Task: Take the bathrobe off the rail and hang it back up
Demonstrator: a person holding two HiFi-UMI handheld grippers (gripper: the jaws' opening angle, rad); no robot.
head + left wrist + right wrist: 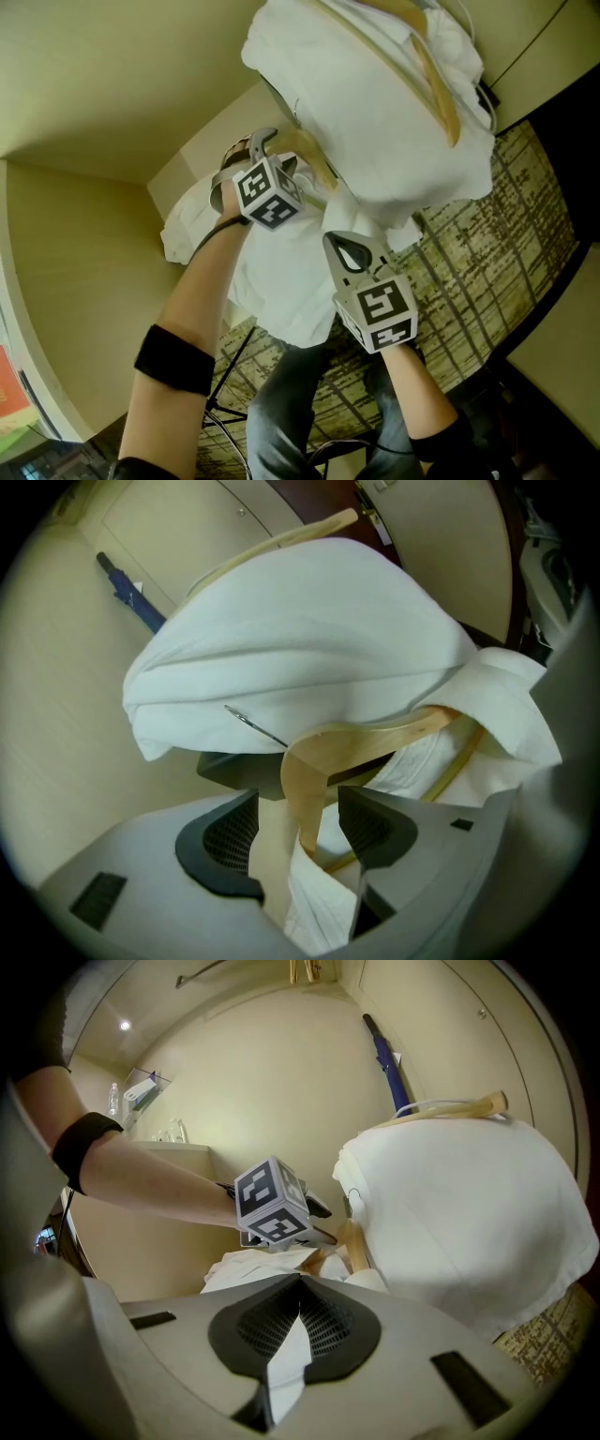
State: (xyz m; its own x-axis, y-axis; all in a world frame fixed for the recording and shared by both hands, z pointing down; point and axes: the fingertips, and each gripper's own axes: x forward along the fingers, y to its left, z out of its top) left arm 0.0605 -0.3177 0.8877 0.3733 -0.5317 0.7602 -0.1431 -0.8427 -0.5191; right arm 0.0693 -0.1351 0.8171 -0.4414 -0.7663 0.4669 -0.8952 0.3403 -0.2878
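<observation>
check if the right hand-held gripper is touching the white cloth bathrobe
Touching. The right gripper view shows the right hand-held gripper with jaws shut on a fold of the white cloth bathrobe.

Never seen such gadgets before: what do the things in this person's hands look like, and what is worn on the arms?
The left gripper and right gripper are pale grey plastic shells with black, mesh-textured pads. Each carries a white cube with black square markers. The left forearm wears a black band; the right, a dark sleeve.

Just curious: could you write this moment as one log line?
left gripper: open, wooden hanger between | right gripper: shut on bathrobe | bathrobe: draped over hanger
</observation>
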